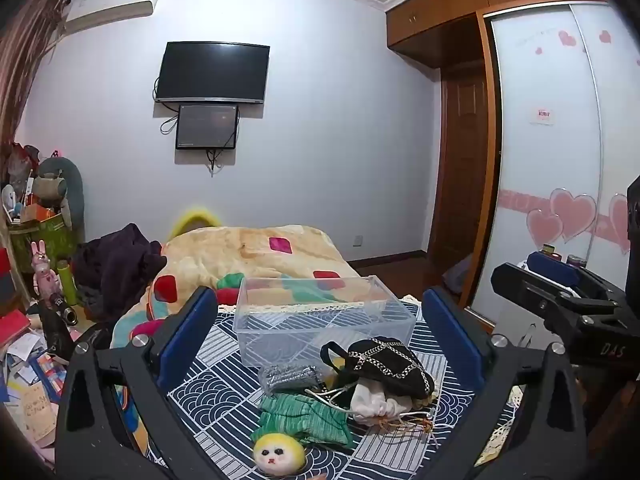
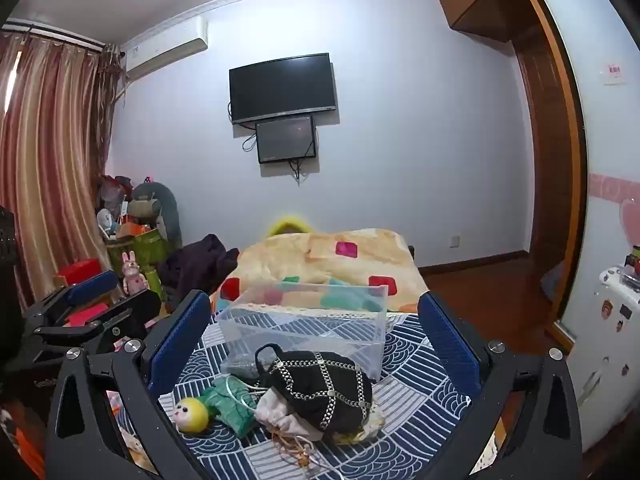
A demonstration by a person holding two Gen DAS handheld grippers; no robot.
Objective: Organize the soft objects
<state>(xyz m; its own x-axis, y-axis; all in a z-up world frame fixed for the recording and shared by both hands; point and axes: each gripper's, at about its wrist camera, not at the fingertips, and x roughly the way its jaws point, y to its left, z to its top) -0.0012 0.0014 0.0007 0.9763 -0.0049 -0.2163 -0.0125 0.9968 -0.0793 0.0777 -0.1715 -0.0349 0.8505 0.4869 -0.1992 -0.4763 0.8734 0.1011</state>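
Left gripper (image 1: pixel 320 340): you held it with its blue pads spread wide, gripping nothing, above the patterned cloth (image 1: pixel 224 376).
Doll (image 1: pixel 279 453): yellow-headed, lay nearest you, green pouch (image 1: pixel 306 416) just behind it.
Grey pouch (image 1: pixel 289 376): rested against the clear box (image 1: pixel 320 312), which stood beyond the pile.
Black chain bag (image 1: pixel 390 364): sat on the white drawstring pouch (image 1: pixel 380 402).
Right gripper (image 2: pixel 314 338): you held it likewise wide apart, holding nothing, over the pile.
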